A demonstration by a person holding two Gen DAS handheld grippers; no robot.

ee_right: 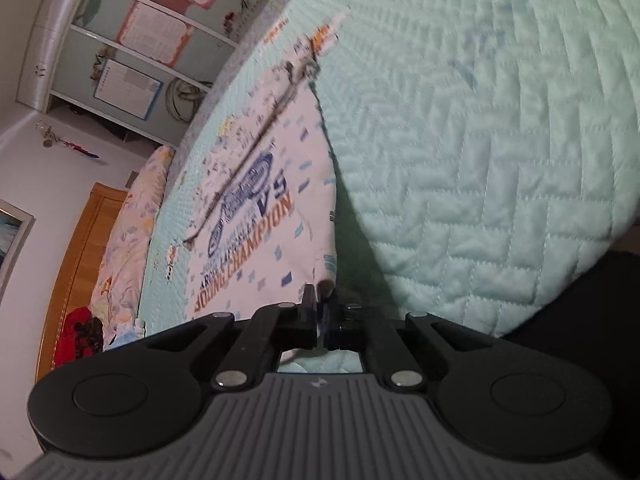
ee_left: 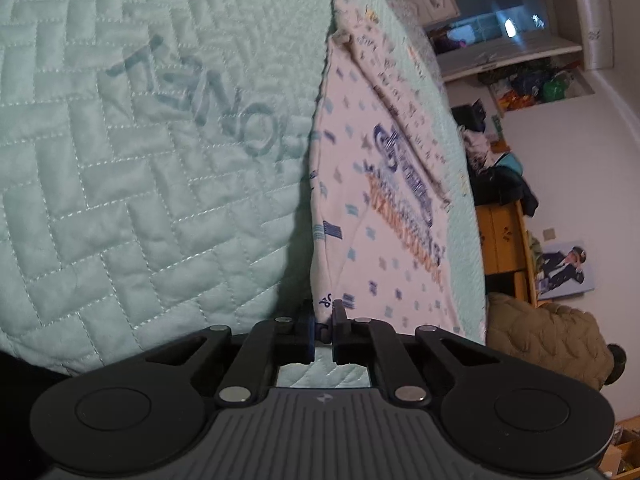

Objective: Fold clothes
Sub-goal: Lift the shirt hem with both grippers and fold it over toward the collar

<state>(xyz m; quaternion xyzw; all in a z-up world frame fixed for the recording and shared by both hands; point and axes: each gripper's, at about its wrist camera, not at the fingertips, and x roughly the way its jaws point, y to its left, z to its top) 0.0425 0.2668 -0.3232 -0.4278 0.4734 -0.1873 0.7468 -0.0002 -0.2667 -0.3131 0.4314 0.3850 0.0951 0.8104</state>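
Note:
A white printed garment with blue marks and orange lettering lies partly lifted over a pale green quilted bed cover. My left gripper is shut on the garment's near edge, and the cloth rises from its black fingertips. In the right wrist view the same white garment shows the words "YOUNG CHAMPION". My right gripper is shut on another near edge of it, with cloth pinched between the pads. A folded sleeve lies along the garment's far side in both views.
The quilted cover spreads wide beside the garment. A wooden cabinet, shelves and a brown quilted coat stand past the bed. A wooden headboard, patterned pillow and wardrobe doors lie on the other side.

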